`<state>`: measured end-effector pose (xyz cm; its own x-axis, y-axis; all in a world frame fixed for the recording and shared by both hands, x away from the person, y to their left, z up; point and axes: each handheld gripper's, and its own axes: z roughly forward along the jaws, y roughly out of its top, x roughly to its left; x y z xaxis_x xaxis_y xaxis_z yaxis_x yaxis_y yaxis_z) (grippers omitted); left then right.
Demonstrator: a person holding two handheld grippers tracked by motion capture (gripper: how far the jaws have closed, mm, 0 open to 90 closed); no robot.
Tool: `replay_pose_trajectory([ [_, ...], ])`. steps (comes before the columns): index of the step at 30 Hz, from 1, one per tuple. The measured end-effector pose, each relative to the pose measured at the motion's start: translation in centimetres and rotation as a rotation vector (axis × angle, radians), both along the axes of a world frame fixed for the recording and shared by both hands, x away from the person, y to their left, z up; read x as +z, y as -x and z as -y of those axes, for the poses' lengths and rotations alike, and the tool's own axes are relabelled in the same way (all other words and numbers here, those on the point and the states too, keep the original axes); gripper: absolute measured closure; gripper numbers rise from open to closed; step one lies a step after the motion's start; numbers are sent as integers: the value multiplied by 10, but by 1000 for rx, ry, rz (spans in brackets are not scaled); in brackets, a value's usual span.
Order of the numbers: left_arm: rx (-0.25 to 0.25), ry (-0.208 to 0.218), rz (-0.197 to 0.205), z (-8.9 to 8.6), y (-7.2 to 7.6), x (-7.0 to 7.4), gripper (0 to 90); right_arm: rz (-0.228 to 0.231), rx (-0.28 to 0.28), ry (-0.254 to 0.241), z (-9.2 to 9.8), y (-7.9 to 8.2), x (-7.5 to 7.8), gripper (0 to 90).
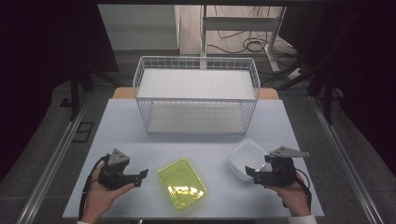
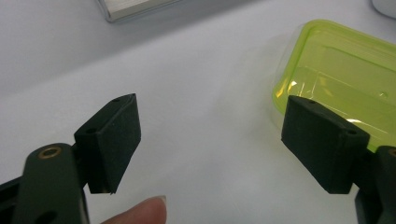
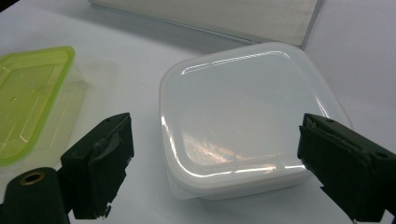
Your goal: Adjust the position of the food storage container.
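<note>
Both grippers gape wide, holding nothing: left gripper [image 1: 144,178] near the translucent lime-green plastic container [image 1: 182,183], right gripper [image 1: 249,174] at the lidded square white plastic box [image 1: 246,156].

In the left gripper view the green box [image 2: 341,70] runs off the right edge, and the right pad [image 2: 322,140] covers its near corner. A fingertip [image 2: 140,212] is cut by the bottom edge. In the right gripper view the green box [image 3: 28,98] is cut at the left edge, and the basket [image 3: 210,16] at the top. In the high view the right tongs [image 1: 250,171] hide part of the white box [image 1: 245,156].
</note>
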<state>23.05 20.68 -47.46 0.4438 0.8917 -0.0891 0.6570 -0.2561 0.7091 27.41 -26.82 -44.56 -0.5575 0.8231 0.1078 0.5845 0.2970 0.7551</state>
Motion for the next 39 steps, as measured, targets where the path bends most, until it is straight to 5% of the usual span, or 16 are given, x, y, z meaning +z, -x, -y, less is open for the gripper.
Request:
replay_pose_trajectory([
  [13, -2, 39, 23, 0, 4, 7, 194, 15, 12, -22, 0, 2, 1, 130],
  [28, -79, 15, 8, 10, 10, 11, 201, 11, 48, -3, -9, 2, 2, 139],
  [39, -82, 20, 4, 8, 13, 14, 206, 12, 97, 18, -24, 7, 9, 157],
])
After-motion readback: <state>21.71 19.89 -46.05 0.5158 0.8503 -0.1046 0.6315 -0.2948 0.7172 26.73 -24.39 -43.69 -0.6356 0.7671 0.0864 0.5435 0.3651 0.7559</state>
